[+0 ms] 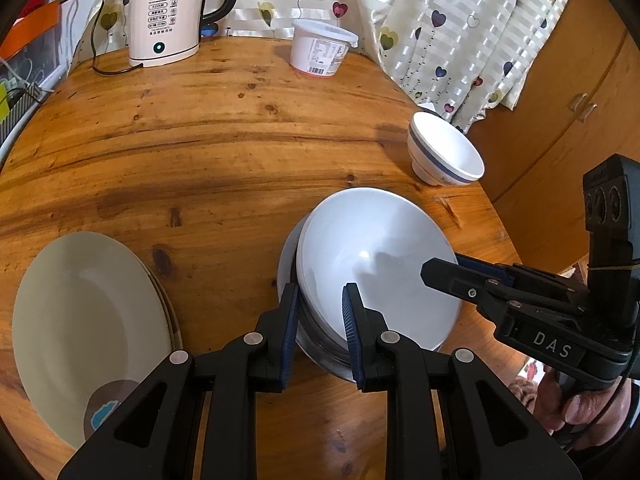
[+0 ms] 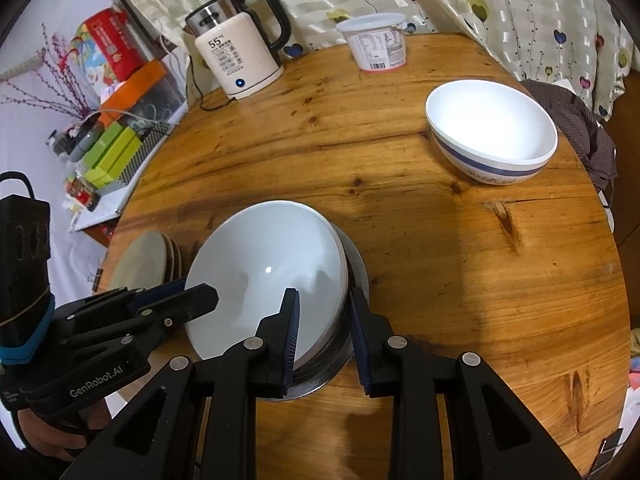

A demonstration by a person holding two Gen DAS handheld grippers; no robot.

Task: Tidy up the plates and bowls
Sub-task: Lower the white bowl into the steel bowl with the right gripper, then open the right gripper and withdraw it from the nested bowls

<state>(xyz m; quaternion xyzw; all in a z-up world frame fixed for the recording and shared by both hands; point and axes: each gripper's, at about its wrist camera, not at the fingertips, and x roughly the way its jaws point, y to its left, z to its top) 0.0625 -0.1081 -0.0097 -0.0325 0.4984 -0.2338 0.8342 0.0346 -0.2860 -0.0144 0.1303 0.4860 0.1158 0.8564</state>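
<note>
A stack of white bowls [image 1: 372, 260] sits in a steel bowl [image 1: 320, 354] on the round wooden table [image 1: 200, 152]. My left gripper [image 1: 320, 320] is open, its fingers astride the stack's near left rim. My right gripper [image 2: 324, 320] is open, its fingers astride the stack's [image 2: 272, 268] right rim; it also shows in the left wrist view [image 1: 460, 276]. A stack of cream plates [image 1: 88, 320] lies to the left. A white bowl with a blue band [image 2: 492, 136] stands alone at the far right, near the table edge.
An electric kettle [image 2: 240, 56] and a white lidded tub [image 2: 376, 42] stand at the table's far side before a heart-print curtain. Shelves with boxes [image 2: 116, 136] are to the left; a wooden cabinet [image 1: 580, 92] is to the right.
</note>
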